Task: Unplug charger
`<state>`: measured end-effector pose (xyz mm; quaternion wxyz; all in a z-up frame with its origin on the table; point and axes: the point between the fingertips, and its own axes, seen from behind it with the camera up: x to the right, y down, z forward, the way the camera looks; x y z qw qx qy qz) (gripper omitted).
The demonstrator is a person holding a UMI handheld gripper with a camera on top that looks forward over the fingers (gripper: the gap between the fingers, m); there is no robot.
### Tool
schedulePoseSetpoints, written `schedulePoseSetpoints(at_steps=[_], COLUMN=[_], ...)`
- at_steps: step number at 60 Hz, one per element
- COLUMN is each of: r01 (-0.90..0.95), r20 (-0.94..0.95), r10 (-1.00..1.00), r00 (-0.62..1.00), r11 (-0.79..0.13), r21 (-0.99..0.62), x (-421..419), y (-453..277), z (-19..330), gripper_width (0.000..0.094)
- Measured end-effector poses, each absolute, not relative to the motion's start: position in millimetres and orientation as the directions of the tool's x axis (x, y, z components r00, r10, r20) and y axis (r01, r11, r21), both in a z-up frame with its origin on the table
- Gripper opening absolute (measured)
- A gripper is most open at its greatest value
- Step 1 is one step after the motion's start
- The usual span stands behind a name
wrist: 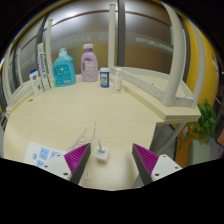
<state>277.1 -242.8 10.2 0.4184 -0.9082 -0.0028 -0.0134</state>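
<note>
A small white charger point(101, 153) lies on the pale tabletop point(90, 115), with a thin white cable point(93, 136) running away from it toward the back. It sits between my fingers, close to the left fingertip point(79, 158) and apart from the right one point(144, 160). My gripper point(112, 160) is open, with a wide gap between the magenta pads. No socket or power strip shows.
At the back stand a blue bottle point(64, 69), a pink bottle point(89, 63), a small white jar point(104, 77) and a tube point(43, 68). A printed card point(46, 155) lies left of the fingers. A plant point(205, 128) stands past the table's right edge.
</note>
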Motion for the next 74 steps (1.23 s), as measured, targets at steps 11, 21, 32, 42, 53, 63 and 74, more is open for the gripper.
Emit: schedulePoseSetpoints(at_steps=[11,21,32,42,53,63,74], r01=[0.021,0.017,-0.005,-0.010,0.000,0.025,0.048], r20=[0.036,0.042,0.052,0.069,0.089,0.111,0.133], r10=[-0.011,-0.027,-0.085,-0.130,-0.154,-0.147,-0.147], r00=[0.999,0.999,0.995,0.989,0.984,0.983,0.980], r11=[-0.634,-0.606,-0.562,-0.530,-0.503,-0.488,-0.474], r21=[-0.773,-0.795,-0.827,-0.848,-0.865,-0.872,-0.879], x=[273.1,255.2,229.8,202.8,176.6,157.0,148.5], y=[-275.5,-329.6,-403.5,-479.9,-541.1,-568.0,-580.6], z=[47.8,93.0,149.3,195.2,231.6,247.4,255.9], gripper_width=[0.0851,0.0853,0.0853,0.0853,0.0852,0.0853,0.0851])
